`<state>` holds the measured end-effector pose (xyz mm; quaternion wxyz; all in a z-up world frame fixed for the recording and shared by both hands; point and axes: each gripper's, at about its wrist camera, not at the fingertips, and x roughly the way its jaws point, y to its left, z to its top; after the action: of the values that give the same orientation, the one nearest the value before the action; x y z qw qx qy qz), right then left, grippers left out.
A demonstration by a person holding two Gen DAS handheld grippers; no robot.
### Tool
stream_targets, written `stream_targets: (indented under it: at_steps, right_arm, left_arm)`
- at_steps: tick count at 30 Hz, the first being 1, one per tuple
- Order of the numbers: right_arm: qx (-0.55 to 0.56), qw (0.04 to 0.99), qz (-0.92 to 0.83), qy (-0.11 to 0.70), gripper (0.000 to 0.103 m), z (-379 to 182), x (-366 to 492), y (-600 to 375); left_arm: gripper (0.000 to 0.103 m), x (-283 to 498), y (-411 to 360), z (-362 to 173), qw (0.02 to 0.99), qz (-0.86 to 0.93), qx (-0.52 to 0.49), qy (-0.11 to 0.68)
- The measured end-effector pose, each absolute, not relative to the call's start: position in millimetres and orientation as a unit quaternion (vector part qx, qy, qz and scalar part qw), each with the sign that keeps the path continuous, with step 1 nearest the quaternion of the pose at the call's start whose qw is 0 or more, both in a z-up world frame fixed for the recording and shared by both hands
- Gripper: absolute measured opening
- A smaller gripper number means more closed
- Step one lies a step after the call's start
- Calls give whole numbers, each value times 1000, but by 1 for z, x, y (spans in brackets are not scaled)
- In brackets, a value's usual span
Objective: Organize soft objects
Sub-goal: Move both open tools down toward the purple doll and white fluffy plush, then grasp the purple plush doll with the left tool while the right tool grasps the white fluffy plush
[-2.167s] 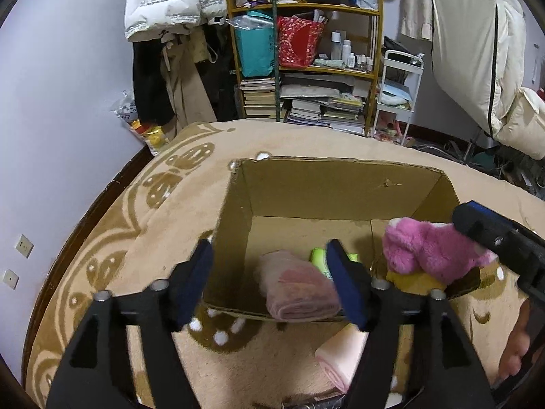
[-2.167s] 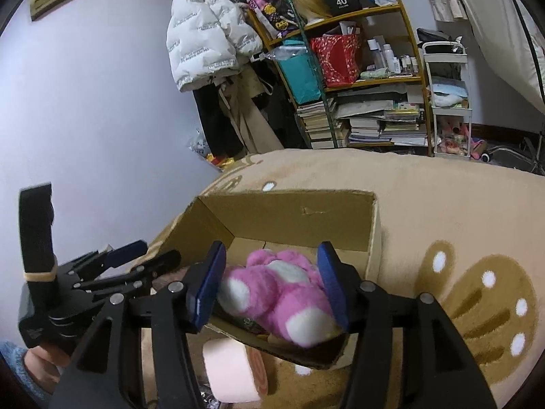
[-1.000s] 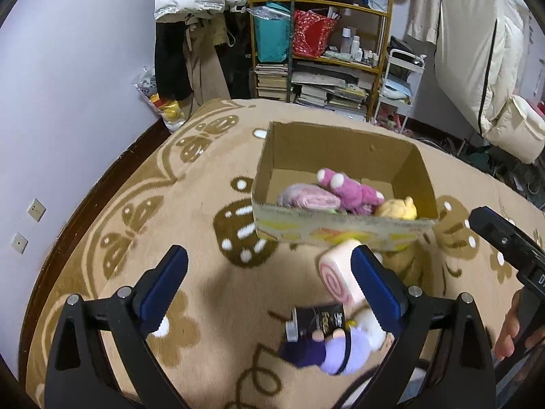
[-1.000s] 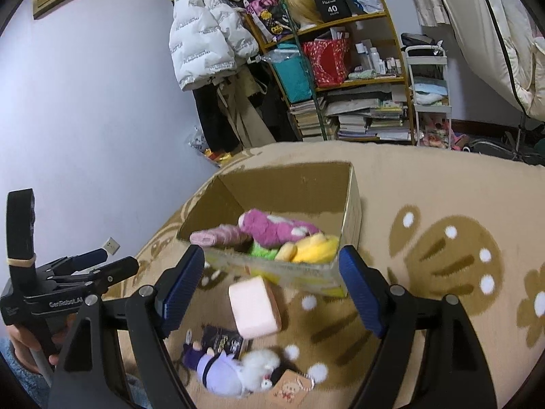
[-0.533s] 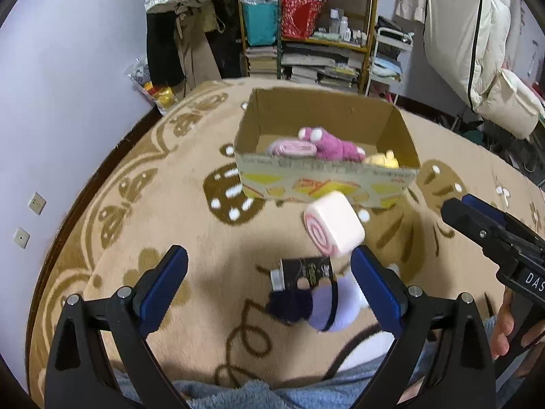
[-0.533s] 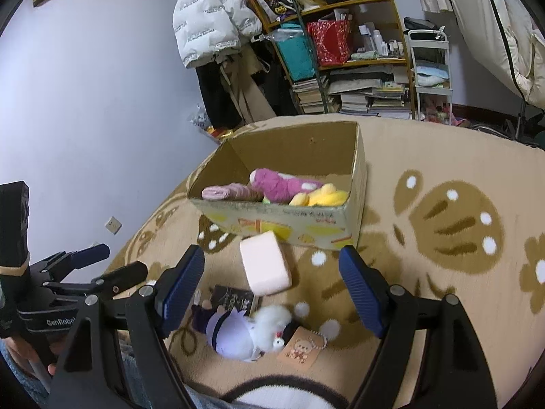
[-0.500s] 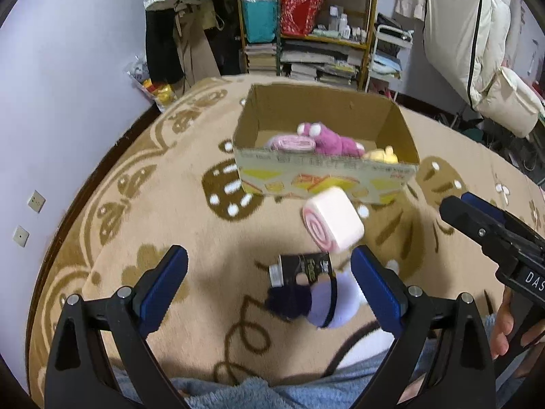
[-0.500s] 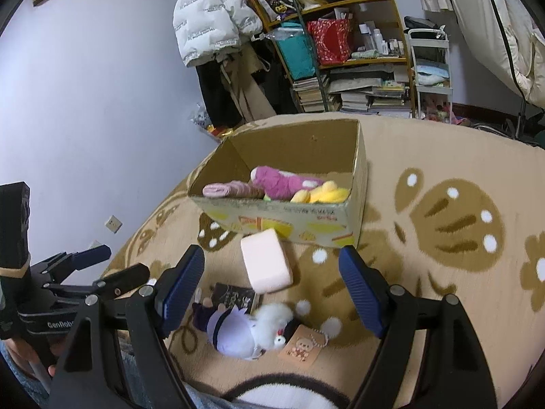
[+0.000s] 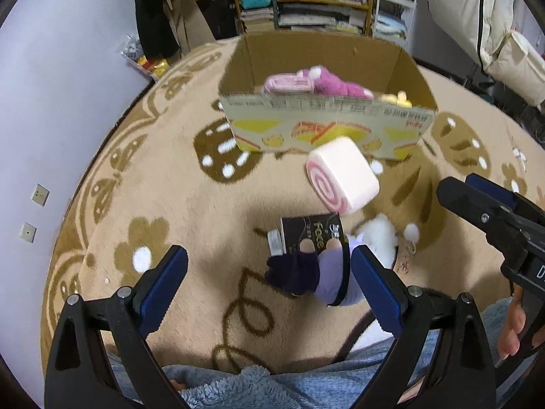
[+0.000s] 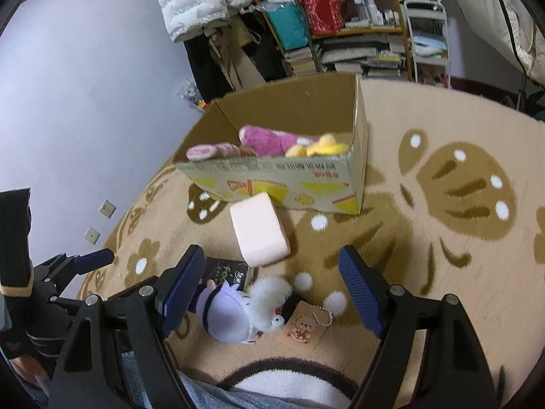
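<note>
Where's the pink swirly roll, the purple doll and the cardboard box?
pink swirly roll (image 9: 342,173), left wrist view, top face.
purple doll (image 10: 224,313), right wrist view, body.
cardboard box (image 10: 272,184), right wrist view, front wall.

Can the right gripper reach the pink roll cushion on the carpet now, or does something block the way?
Probably yes. The right gripper is open, and the pink roll cushion lies uncovered ahead of it; only the purple doll lies nearer.

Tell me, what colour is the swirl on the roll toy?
Pink, a spiral on the roll toy's end face. The left wrist view shows it best.
</note>
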<state>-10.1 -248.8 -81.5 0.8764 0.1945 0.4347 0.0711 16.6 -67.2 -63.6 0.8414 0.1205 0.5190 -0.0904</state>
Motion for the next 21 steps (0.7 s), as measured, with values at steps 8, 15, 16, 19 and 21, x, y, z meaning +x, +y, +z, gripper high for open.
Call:
stream_targets:
  at_steps: [8, 15, 16, 19, 21]
  right_arm:
    - [210, 853, 68, 473, 85, -107, 5, -247]
    - [222, 831, 68, 506, 85, -129, 18, -246]
    - [224, 827, 69, 510, 85, -131, 19, -246]
    - [227, 818, 70, 523, 85, -140, 22, -243]
    - [228, 812, 73, 532, 85, -145, 25, -241]
  left_arm:
    - [96, 21, -79, -82, 824, -105, 135, 541]
    - [96, 25, -86, -95, 809, -123, 129, 560]
    - [96, 25, -88, -97, 808, -124, 131, 561]
    - [96, 26, -92, -104, 800, -127, 134, 570]
    - [96, 27, -95, -108, 794, -133, 134, 578]
